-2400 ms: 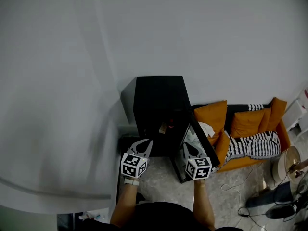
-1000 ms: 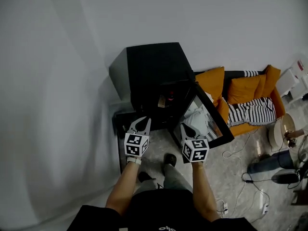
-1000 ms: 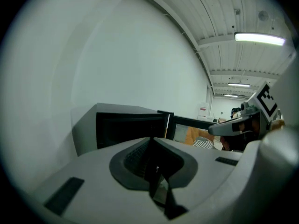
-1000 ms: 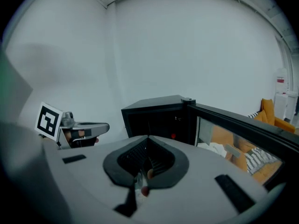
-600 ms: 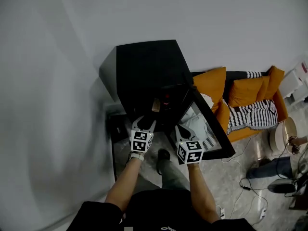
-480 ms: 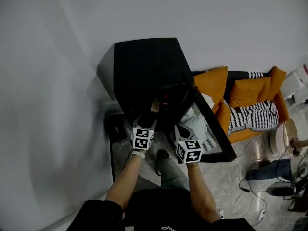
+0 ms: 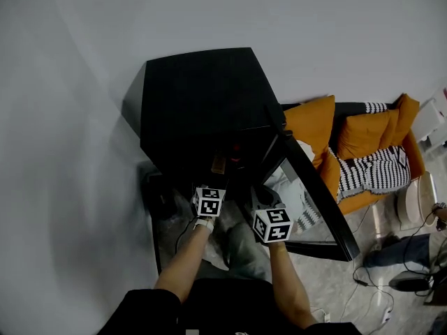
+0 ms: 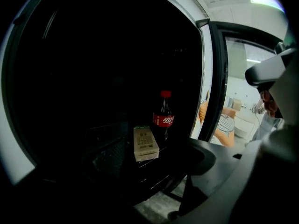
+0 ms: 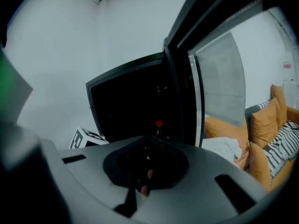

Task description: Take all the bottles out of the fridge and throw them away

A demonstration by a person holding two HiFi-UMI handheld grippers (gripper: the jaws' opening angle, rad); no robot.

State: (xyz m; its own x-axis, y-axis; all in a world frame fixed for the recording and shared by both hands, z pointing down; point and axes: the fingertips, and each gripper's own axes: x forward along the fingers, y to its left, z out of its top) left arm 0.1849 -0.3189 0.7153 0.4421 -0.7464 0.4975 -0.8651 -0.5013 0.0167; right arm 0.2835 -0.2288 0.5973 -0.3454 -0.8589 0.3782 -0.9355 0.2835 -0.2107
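A cola bottle (image 8: 163,119) with a red cap and red label stands upright on a wire shelf inside the dark fridge (image 7: 199,96). Its cap (image 9: 159,123) shows just over my right gripper. A small tan carton (image 8: 145,143) stands to the left of the bottle and slightly nearer. My left gripper (image 8: 156,161) is at the fridge opening, short of the shelf. Its jaws have just been opening and now stand wide with nothing between them. My right gripper (image 9: 148,141) is shut and empty, held in front of the open glass door (image 7: 307,187).
The fridge door (image 9: 219,90) swings out to the right. Behind it is an orange sofa (image 7: 363,145) with striped cushions and white cloth. Cables lie on the floor at lower right (image 7: 377,285). A grey wall (image 7: 70,117) runs along the left.
Both grippers have come down and closer to the fridge opening, and the fridge now fills more of the head view. The left jaws have gone from shut to wide open.
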